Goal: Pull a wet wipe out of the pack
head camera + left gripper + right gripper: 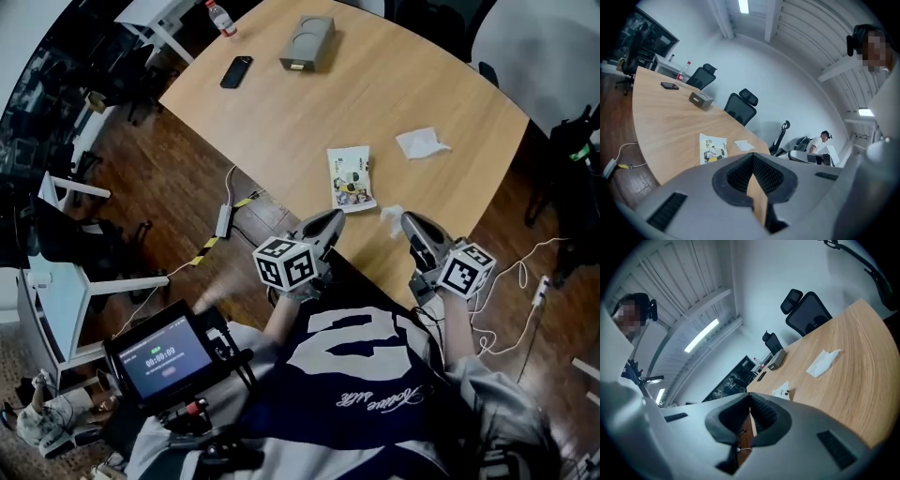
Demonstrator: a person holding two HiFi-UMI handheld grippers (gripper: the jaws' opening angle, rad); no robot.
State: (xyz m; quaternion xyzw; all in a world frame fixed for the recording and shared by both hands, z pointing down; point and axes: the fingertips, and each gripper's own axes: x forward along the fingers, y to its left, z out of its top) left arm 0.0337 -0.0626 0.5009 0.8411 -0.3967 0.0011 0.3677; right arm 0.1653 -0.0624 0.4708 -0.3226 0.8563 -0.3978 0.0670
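Observation:
The wet wipe pack (352, 178), white with a cartoon print, lies flat on the wooden table (281, 122) near its front edge. A loose white wipe (421, 142) lies to its right, farther back. A small white scrap (391, 212) sits at the table edge. My left gripper (333, 221) hovers just in front of the pack, shut and holding nothing. My right gripper (410, 223) is beside the scrap, also shut and holding nothing. The left gripper view shows the pack (713, 148) and wipe (744, 145) beyond the closed jaws. In the right gripper view, the pack (783, 391) and wipe (823, 363) lie ahead.
A grey box (308, 42) and a black phone (236, 71) lie at the table's far end, by a bottle (220, 17). Office chairs (742, 106) stand behind the table. Cables (225, 216) run on the floor at left. A person (819, 142) sits in the background.

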